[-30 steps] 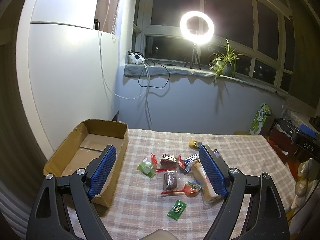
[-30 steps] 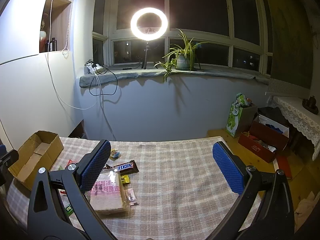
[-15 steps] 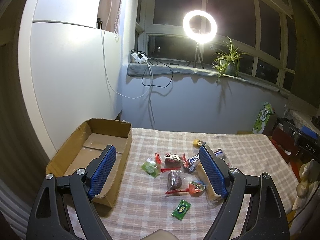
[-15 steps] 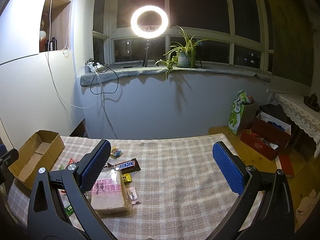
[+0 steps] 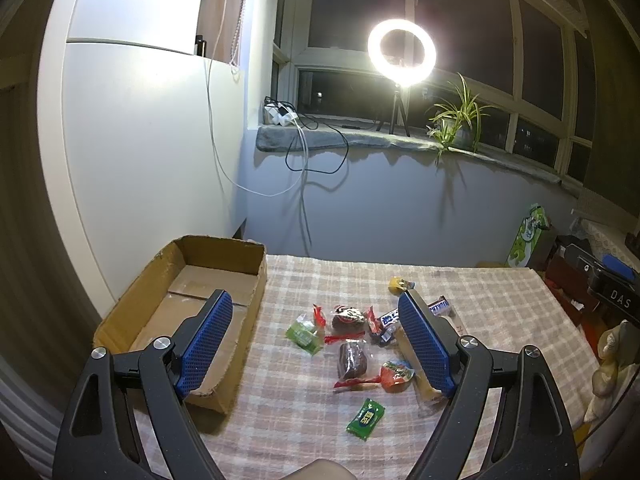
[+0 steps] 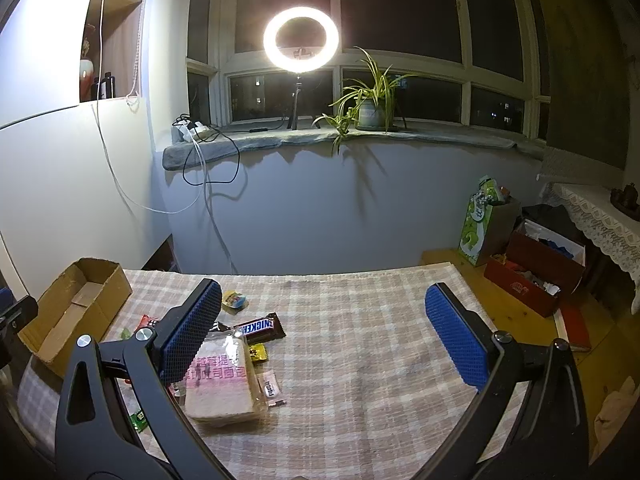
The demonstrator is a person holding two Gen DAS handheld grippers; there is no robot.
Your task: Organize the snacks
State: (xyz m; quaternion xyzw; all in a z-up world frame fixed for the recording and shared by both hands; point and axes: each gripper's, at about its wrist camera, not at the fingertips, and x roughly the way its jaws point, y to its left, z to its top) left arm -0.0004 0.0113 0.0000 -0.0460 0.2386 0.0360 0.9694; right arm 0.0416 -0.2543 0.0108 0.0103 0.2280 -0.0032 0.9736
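Several wrapped snacks lie on the checked tablecloth (image 5: 480, 296): a brown cake (image 5: 352, 358), a green candy pack (image 5: 366, 418), a red-wrapped sweet (image 5: 396, 374), a Snickers bar (image 6: 259, 327) and a bagged bread slab (image 6: 220, 380). An empty cardboard box (image 5: 180, 304) sits at the left. My left gripper (image 5: 316, 344) hangs open above the snacks and the box edge. My right gripper (image 6: 324, 340) is open over the cloth, its left finger above the bread slab.
A ring light (image 5: 401, 53) and a potted plant (image 6: 370, 106) stand on the window sill behind the table. Cables (image 5: 304, 140) hang down the wall. A green bag (image 6: 478, 224) and red boxes (image 6: 536, 276) sit on the floor at the right.
Both views have shifted slightly, so the snacks and box sit a little to the right and lower in the left view. Both grippers stay open and nothing was picked up.
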